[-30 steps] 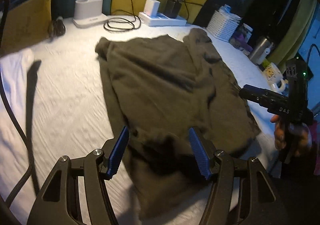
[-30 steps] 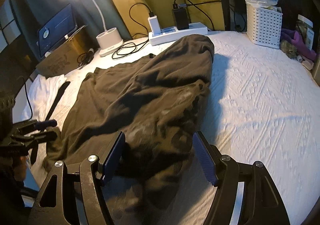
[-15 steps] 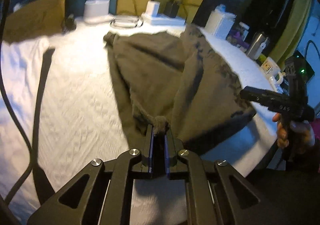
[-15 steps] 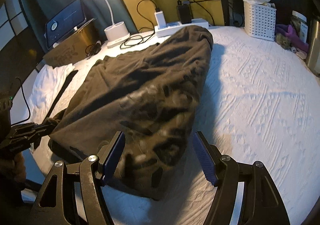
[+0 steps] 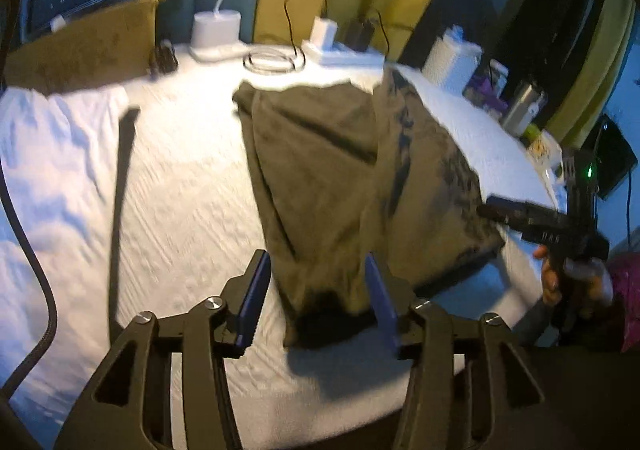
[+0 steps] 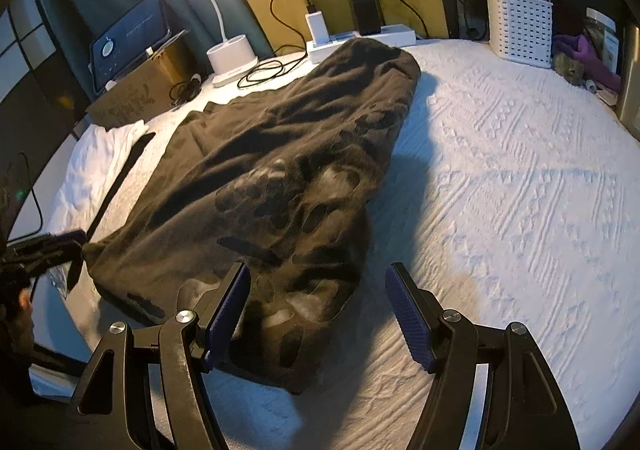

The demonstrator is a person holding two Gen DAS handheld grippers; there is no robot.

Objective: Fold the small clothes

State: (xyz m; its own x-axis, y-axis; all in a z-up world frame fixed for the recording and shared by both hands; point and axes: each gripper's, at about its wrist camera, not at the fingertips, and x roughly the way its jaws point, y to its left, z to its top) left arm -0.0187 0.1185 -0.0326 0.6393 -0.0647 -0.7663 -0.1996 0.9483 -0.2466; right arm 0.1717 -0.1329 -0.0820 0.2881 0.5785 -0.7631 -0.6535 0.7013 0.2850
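Garment: dark olive garment [image 5: 332, 178] lies folded lengthwise on the white bed [image 6: 520, 178]
Left claw [image 5: 316, 302]: jaws opening, garment's near corner between them, unpinched
Right claw [image 6: 318, 314]: jaws wide apart over garment's near edge, gripping nothing

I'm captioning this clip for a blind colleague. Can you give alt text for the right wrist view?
A dark olive garment with a faded print lies lengthwise on a white textured bedspread, its near end between the open right gripper fingers. Behind are a lit desk lamp, a power strip and a white basket.
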